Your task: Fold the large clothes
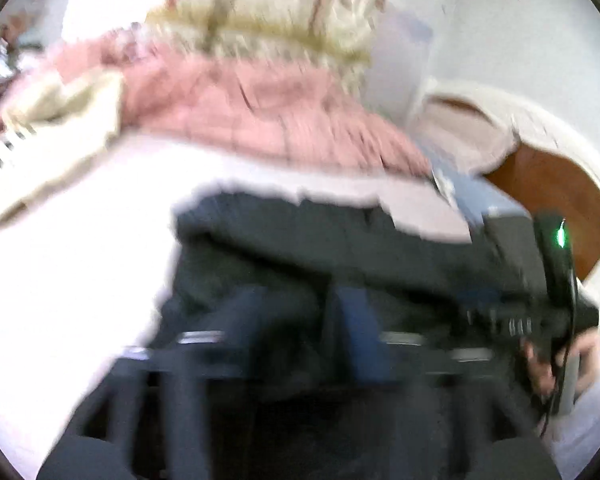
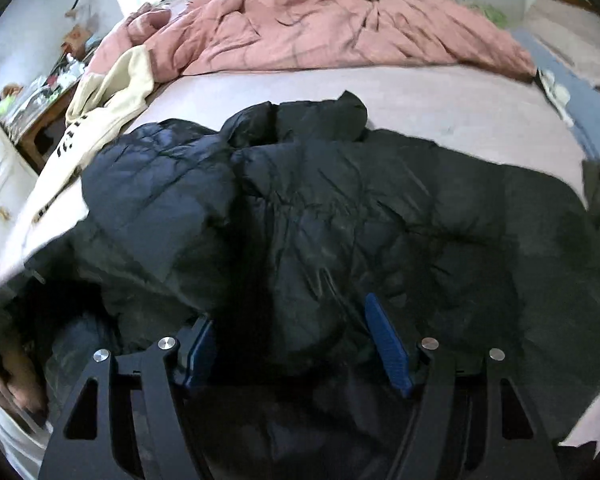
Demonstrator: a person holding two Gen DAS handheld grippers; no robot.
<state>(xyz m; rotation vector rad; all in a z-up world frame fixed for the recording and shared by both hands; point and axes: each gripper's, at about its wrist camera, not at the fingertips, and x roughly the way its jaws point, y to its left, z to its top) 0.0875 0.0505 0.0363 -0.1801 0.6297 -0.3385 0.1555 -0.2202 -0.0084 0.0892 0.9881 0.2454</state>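
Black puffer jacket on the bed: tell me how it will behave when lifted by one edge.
The black puffer jacket will probably droop, since it already lies in soft folds. Its quilted, puffy panels suggest it is light for its bulk. The smooth, faintly shiny shell may slip between the right hand-held gripper pads.

A black quilted puffer jacket [image 2: 340,216] lies spread across the bed [image 2: 440,104]. Its surface is wrinkled and bunched. 1 puffy section sits folded over on top.

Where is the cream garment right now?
In the right wrist view, the cream garment lies at the bed's left edge, between the pink duvet and the black jacket.
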